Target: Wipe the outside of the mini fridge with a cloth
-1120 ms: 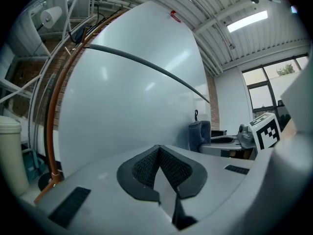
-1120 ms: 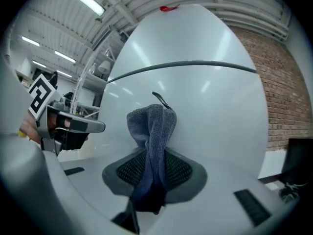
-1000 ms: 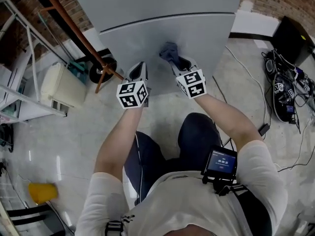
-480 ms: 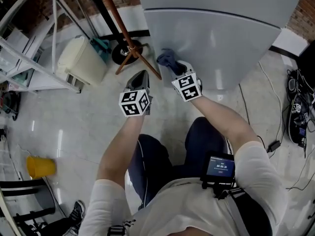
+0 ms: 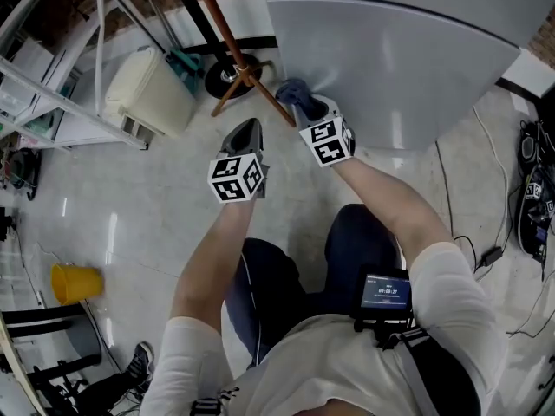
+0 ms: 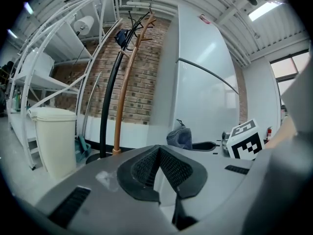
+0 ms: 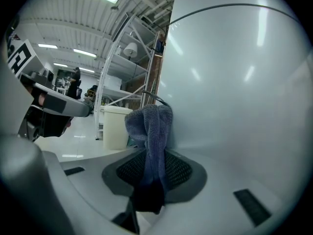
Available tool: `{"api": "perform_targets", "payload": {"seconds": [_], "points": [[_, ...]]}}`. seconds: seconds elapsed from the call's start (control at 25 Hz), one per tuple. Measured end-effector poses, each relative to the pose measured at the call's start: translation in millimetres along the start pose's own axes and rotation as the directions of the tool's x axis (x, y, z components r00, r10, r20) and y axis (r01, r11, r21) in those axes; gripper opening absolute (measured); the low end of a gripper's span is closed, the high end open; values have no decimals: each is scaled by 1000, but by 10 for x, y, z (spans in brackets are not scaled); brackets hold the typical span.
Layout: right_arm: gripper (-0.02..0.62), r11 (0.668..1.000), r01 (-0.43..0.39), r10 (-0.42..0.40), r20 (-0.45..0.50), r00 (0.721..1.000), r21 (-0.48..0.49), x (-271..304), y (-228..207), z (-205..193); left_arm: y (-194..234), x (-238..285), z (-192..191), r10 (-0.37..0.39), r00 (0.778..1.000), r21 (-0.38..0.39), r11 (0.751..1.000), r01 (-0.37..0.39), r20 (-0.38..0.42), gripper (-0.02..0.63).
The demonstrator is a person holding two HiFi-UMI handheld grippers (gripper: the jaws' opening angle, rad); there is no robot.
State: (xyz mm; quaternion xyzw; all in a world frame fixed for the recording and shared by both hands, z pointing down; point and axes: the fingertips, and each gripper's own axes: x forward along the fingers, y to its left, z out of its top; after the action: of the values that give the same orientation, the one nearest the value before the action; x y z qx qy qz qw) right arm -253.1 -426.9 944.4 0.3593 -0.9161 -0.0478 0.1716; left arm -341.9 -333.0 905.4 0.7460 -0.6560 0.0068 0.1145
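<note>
1. Looking down in the head view, the right gripper (image 5: 301, 104) pinches a blue-grey cloth (image 5: 290, 91) at the lower left corner of the mini fridge (image 5: 390, 59), whose pale front fills the far right. The left gripper (image 5: 243, 133) hovers over the floor (image 5: 156, 206) just left of the right one, apart from the fridge. A cream bin (image 5: 147, 94) stands at the far left, and a brown pole (image 5: 230, 37) slants between bin and fridge.
2. In the left gripper view, its fingers (image 6: 142, 168) are pressed together with nothing between them. Beyond them the bunched cloth shows at the foot of the fridge.
3. In the right gripper view, the fingers (image 7: 183, 170) are clamped on the cloth, which stands up between them in a bunch. Its upper part lies against the fridge's wall on the right.
</note>
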Motion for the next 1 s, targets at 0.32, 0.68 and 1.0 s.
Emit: {"api": "perform_targets", "payload": {"seconds": [0.32, 0.68, 1.0], "points": [[101, 998, 43, -44, 11, 999, 38, -282, -288, -105, -394, 306, -46, -73, 997, -5, 997, 73, -1, 1], [101, 990, 128, -127, -19, 992, 63, -875, -947, -378, -1266, 792, -173, -212, 977, -7, 977, 212, -29, 2], [101, 978, 200, -199, -22, 980, 58, -1328, -1589, -574, -1956, 1197, -233, -298, 953, 3, 954, 299, -47, 1]]}}
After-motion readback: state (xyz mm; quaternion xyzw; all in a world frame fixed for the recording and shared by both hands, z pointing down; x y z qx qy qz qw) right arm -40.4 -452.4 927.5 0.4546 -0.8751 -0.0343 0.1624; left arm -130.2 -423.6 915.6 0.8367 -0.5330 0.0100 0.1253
